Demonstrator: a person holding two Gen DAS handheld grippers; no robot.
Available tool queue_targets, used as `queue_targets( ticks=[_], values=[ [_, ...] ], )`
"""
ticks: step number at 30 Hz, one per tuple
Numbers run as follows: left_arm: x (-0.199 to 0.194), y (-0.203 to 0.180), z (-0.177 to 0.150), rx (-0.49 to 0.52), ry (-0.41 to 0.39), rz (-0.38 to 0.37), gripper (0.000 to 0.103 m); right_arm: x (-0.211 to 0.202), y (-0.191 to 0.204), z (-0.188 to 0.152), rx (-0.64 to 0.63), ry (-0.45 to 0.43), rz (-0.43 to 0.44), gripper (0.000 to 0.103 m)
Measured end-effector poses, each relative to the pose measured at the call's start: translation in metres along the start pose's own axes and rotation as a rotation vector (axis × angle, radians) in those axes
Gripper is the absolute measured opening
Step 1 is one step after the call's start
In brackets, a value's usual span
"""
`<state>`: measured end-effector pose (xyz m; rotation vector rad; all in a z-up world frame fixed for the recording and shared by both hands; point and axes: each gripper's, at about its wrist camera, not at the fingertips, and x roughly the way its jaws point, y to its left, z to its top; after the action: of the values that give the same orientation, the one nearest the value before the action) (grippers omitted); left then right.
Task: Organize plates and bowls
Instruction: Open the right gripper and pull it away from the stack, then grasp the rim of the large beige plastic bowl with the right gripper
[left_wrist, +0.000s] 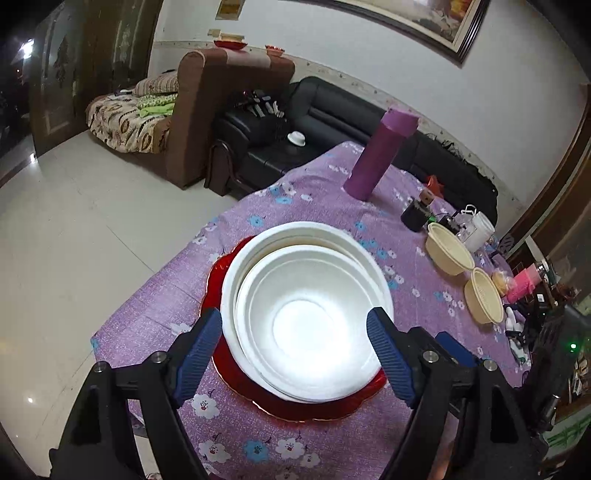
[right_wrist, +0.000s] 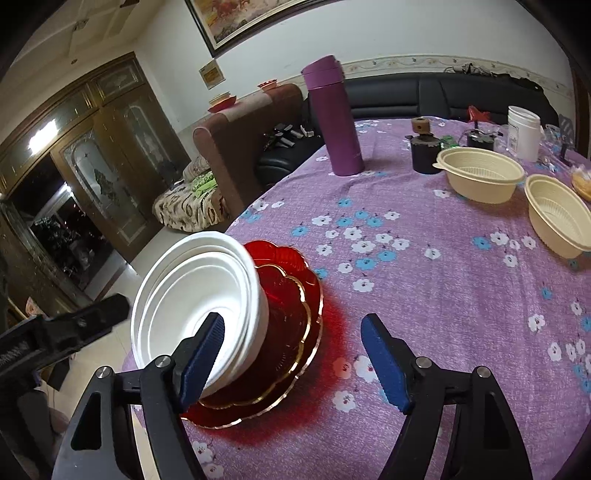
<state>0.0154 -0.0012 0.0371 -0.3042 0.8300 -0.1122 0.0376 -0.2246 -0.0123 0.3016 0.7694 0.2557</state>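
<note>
Done: white bowls (left_wrist: 306, 317) nested in one stack, set on the red plates (right_wrist: 291, 325), themselves stacked, near the table (right_wrist: 424, 295) edge closest to the cameras, on the side toward the floor.
Left: two cream bowls (right_wrist: 480, 179) sit apart, side by side, near the far right edge, not nested; judged the next things to gather.
Stack pose: mouths up; the top bowl sits off-centre in the one below, shifted toward the camera in the left wrist view. Round, so no long axis in plan; the stack's axis is roughly upright, though the right wrist view makes it seem to lean toward the floor, likely lens bend.
Cream bowls pose: mouths up, upright, each slightly oval, with a small lip tab on the farther one.
Left gripper (left_wrist: 295, 354): jaws wide apart, straddling the white stack, pads not pressing; holds nothing.
Right gripper (right_wrist: 293, 358): jaws wide apart, one finger in front of the stack, nothing between them but cloth.
Other: purple flask (right_wrist: 336, 118) upright near the far edge.
</note>
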Motion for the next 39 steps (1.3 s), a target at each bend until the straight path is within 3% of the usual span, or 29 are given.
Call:
queue_targets(
  ticks=[14,31,39],
  values=[
    [-0.025,-0.078,-0.043,0.205,-0.088,0.036,0.086,-0.033,-0.036,-0.023,0.042,0.002,-0.039,0.081],
    [0.005,-0.171,-0.081,0.399,-0.034,0.019,0.087,-0.090,-0.136,-0.029,0.161,-0.074,-0.183,0.083],
    [0.044,-0.203,-0.097,0.450,0.069,-0.020,0.089,-0.097,-0.204,-0.026,0.263,-0.076,-0.293,0.083]
  ],
)
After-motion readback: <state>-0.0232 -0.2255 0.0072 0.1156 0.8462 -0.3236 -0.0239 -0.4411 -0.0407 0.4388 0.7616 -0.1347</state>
